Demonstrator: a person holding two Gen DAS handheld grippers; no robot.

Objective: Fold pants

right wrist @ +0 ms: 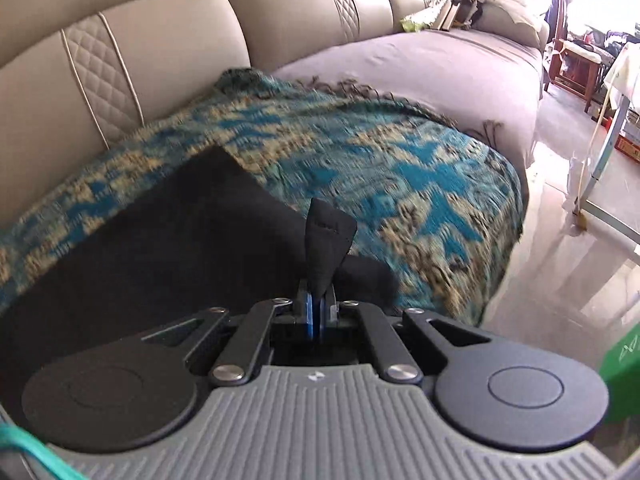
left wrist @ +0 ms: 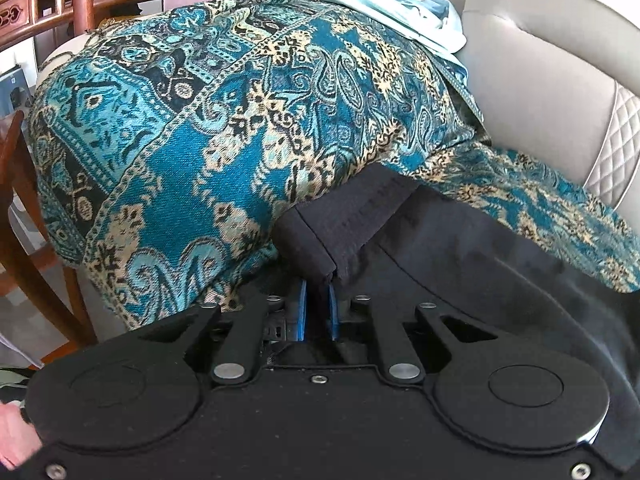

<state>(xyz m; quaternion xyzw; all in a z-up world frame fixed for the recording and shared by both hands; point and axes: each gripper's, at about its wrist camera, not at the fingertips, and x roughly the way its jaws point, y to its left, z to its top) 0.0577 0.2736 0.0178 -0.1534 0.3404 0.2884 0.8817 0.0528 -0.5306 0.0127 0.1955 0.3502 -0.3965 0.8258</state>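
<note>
Left gripper (left wrist: 318,308): jaws nearly closed, pinching a folded edge of the black pants (left wrist: 460,248). Right gripper (right wrist: 316,308): jaws likewise clamped on a bunched corner of the pants (right wrist: 160,240), which stood upright. Pants lay on the teal patterned throw (left wrist: 200,120) over the beige sofa (right wrist: 180,40).

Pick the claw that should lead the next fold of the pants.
Neither clearly: both are shut on the pants. I'd lean right claw: it pinches a narrow tab with open throw ahead. The left claw holds a thick, bunched edge.
</note>
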